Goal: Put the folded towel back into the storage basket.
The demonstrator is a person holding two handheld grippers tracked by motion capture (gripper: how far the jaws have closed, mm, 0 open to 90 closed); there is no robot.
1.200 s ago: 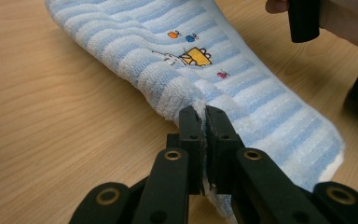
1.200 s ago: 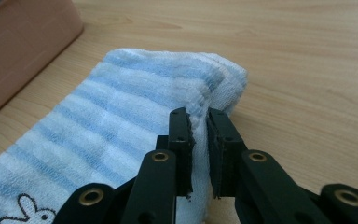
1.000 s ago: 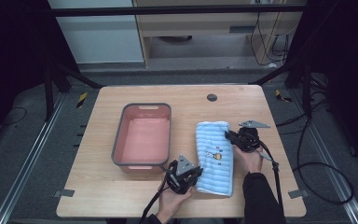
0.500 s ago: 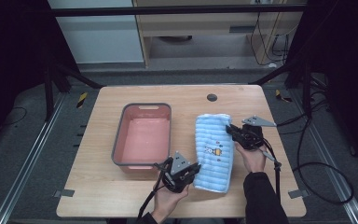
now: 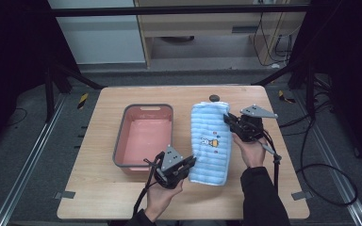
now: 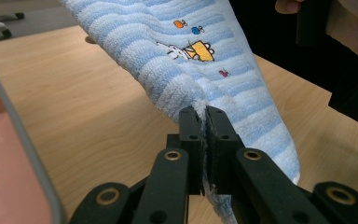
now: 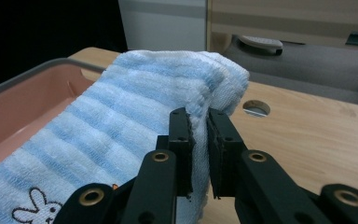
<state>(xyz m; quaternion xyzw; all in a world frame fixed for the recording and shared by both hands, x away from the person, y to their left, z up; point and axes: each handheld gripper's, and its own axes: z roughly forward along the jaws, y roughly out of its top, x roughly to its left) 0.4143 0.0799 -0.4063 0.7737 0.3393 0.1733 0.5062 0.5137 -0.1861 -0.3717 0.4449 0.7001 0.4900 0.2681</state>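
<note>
Table: light wooden table [image 5: 99, 188] with a round hole [image 5: 214, 98] near its far edge, just beyond the towel's far end.
Towel: folded terry towel in light blue and white stripes [image 5: 210, 141], with a small embroidered rabbit motif; it lies lengthwise near-to-far, right of the table's middle, with its near left corner and far right edge lifted by the two tools. In the left gripper view the cloth rises off the wood from the pinch point.
Tub: pink rectangular plastic tub with a grey rim [image 5: 143, 135], just left of the towel, on the table; nothing can be seen inside it.
Left tool: black two-jaw left tool [image 5: 189, 163], held by the person's left hand [image 5: 162, 194] at the near side of the table; its jaws are pressed together on the towel's near left corner, with a fold of terry squeezed between them.
Right tool: black two-jaw right tool [image 5: 226, 117], held by the person's right hand [image 5: 250, 149] on the right of the towel; its jaws are narrowed onto the towel's right edge near the far end, pinching the cloth.
Cables: a black cable trails from each tool toward the near edge.
</note>
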